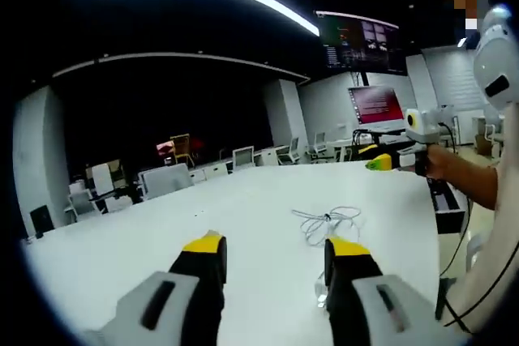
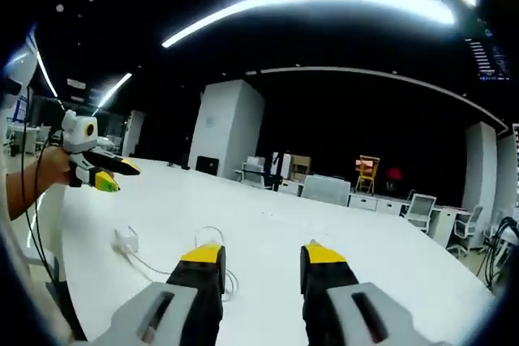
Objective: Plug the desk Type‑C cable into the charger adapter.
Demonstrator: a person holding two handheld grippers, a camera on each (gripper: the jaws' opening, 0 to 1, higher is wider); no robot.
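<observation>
White coiled cable [image 1: 326, 222] lies beside white adapter [image 2: 126, 240].

Coiled cable [image 1: 326, 221], perhaps adapter [image 1: 321, 293], on table [image 1: 162, 241]

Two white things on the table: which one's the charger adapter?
The small solid block, off to the left of the right gripper. The other is the cable, thin wire looping by its left jaw.

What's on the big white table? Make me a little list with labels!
table: white table, large
cable: white cable, loosely coiled on the table
charger: white charger adapter, lying on the table at one end of the cable
left gripper: left gripper, open, holding nothing, above the table
right gripper: right gripper, open, holding nothing
background: chairs and desks
</observation>
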